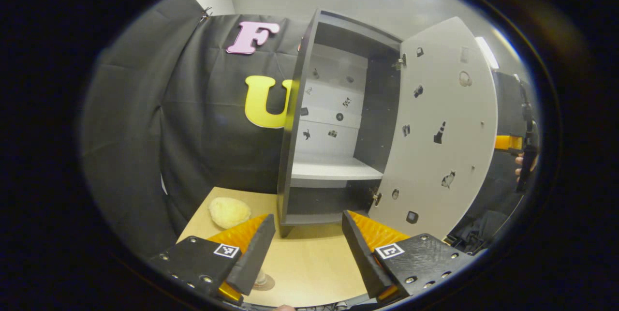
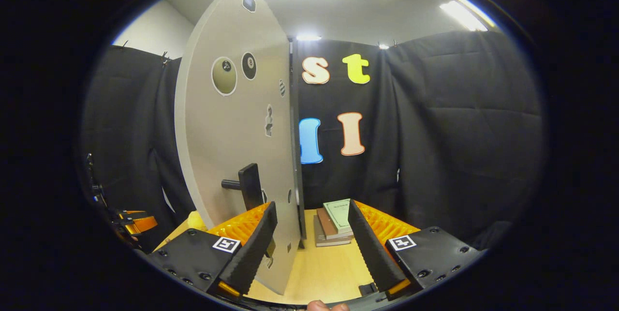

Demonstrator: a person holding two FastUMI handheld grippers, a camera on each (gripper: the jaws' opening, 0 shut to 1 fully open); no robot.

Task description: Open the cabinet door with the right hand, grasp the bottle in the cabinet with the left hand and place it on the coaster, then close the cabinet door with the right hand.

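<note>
A: Where's the cabinet [image 1: 333, 122] in the left gripper view?

B: Centre of the frame, standing on the table [image 1: 309, 262], with its door [image 1: 437, 137] swung wide toward the right. The shelf [image 1: 333, 170] inside looks bare.

A: And the left tool [image 1: 308, 241]?

B: At the bottom, spread apart, pinching nothing, just in front of the cabinet's base. Something round sits on the table at the bottom left, half hidden behind the left finger; I can't tell what it is. A pale yellow lump [image 1: 229, 212] lies on the table at lower left.

A: The right gripper view?

B: The door [image 2: 237, 156] fills the left-centre, its dark handle [image 2: 247, 186] just above the right tool [image 2: 312, 241]. That tool is spread too, gripping nothing; the door's edge stands between its fingers. A stack of books [image 2: 334, 222] lies on the table [image 2: 329, 267] beyond. The other tool [image 2: 133, 221] shows at the lower left.
</note>
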